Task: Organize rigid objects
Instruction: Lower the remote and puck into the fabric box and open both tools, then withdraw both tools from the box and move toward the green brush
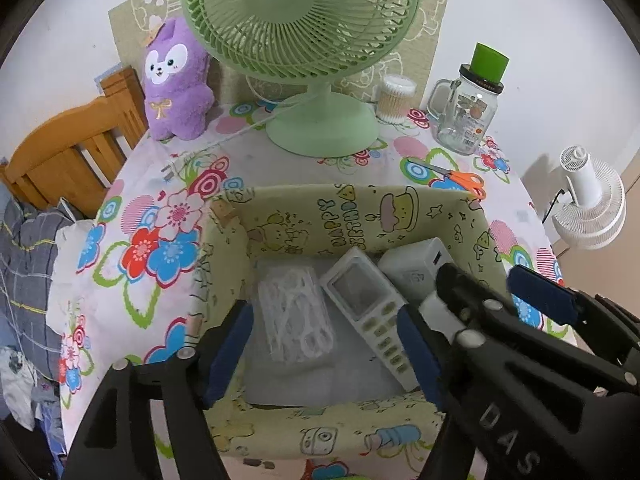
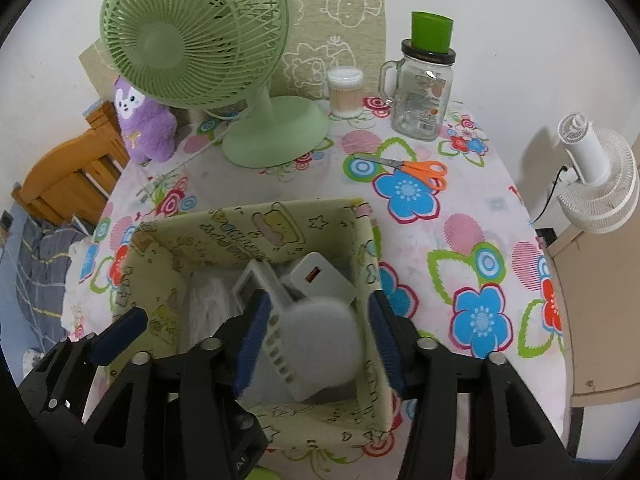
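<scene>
A yellow-green printed box [image 1: 352, 208] [image 2: 256, 224] stands on the flowered tablecloth. In it lie a white remote control [image 1: 360, 300] [image 2: 250, 280], a white power bank [image 1: 416, 260] [image 2: 316, 276] and a clear bag of white plastic bits [image 1: 294, 312] [image 2: 208, 304]. My left gripper [image 1: 324, 352] hangs open over the box, with the bag and remote below its jaws. My right gripper [image 2: 320, 342] [image 1: 480, 274] is open over the box's right side. A blurred grey-white rounded object [image 2: 320, 336] sits loose between its pads. One left finger [image 2: 120, 330] shows at the lower left of the right wrist view.
Behind the box stand a green desk fan [image 1: 320, 128], a purple plush toy [image 1: 176, 80], a cotton-swab tub [image 1: 394, 100] and a glass jar [image 1: 464, 112] topped by a green cup. Orange scissors [image 2: 420, 170] lie at the back right. A wooden chair [image 1: 68, 148] is at the left, a white fan [image 2: 600, 172] at the right.
</scene>
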Demonstrator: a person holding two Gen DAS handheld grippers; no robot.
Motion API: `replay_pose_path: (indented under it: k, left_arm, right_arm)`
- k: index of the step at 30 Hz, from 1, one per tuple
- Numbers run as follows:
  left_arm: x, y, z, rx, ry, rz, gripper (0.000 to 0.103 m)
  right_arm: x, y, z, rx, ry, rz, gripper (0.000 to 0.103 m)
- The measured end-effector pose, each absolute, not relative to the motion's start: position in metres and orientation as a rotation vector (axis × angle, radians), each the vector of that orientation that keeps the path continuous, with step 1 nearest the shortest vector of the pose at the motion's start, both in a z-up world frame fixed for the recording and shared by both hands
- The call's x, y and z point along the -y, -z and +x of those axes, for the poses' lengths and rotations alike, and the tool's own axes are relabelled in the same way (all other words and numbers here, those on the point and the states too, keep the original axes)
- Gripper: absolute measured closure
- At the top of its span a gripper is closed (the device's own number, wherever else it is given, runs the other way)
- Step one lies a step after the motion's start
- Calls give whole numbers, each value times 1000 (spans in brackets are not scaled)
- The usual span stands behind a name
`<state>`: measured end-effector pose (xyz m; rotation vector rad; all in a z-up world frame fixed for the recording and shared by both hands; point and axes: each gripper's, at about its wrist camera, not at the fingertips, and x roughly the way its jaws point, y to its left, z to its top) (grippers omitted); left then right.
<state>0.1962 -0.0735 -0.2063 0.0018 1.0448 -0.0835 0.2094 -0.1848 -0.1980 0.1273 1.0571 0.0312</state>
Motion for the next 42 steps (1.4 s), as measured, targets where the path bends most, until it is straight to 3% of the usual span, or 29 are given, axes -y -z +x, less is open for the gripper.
replay_pose_path:
  k: [3, 15, 42]
  left_arm:
    - [70, 202, 192, -1036, 85, 1, 22]
    - [71, 186, 167, -1004, 119, 47, 12]
    - [69, 130, 101, -894, 165, 72, 9]
  right_arm:
    - [183, 194, 204, -1036, -25, 132, 24]
    - [180, 181, 181, -1020, 4, 121, 16]
    - [173, 124, 112, -915, 27, 122, 10]
